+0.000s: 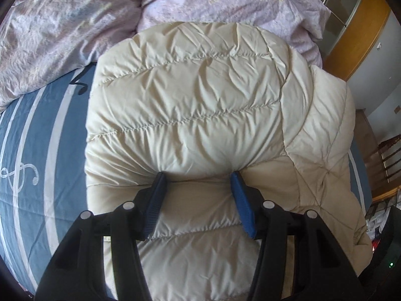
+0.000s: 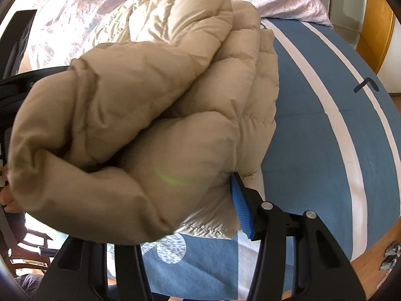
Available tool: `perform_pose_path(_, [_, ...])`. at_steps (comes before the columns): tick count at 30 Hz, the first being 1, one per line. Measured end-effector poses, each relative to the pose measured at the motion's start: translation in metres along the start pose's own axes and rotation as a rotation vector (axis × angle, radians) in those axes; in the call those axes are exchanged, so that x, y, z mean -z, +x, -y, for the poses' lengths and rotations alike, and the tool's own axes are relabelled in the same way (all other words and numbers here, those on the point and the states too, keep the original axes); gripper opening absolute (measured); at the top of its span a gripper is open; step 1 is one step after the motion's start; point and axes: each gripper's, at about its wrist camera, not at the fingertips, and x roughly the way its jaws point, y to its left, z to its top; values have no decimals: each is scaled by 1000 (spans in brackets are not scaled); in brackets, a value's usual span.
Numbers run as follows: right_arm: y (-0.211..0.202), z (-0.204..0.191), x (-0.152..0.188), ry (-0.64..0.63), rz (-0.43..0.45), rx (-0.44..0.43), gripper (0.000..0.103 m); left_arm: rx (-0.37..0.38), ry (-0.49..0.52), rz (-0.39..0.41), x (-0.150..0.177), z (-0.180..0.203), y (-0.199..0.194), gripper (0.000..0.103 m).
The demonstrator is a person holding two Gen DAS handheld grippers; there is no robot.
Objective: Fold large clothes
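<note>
On the striped bed sheet (image 1: 30, 135), cream puffer jacket (image 1: 190, 95) pinched in both jaws, no readable writing.

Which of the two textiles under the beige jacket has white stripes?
The blue bedsheet nearest the camera has white stripes; the lilac duvet behind the jacket is crumpled, without stripes.

A cream quilted down jacket (image 1: 190, 105) is lying folded across the middle of the frame on a blue bed sheet (image 1: 32, 165) with white stripes. The left gripper (image 1: 198, 178) is reaching in from the bottom edge, its blue fingers (image 1: 241, 200) pressing into a puffy fold of the jacket. A lilac duvet (image 1: 62, 25) is bunching across the upper left
</note>
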Motion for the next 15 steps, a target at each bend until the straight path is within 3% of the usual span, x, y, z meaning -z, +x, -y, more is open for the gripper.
perform_pose_path(15, [0, 6, 5, 32, -3, 15, 52, 19, 17, -27, 0, 15, 26, 53])
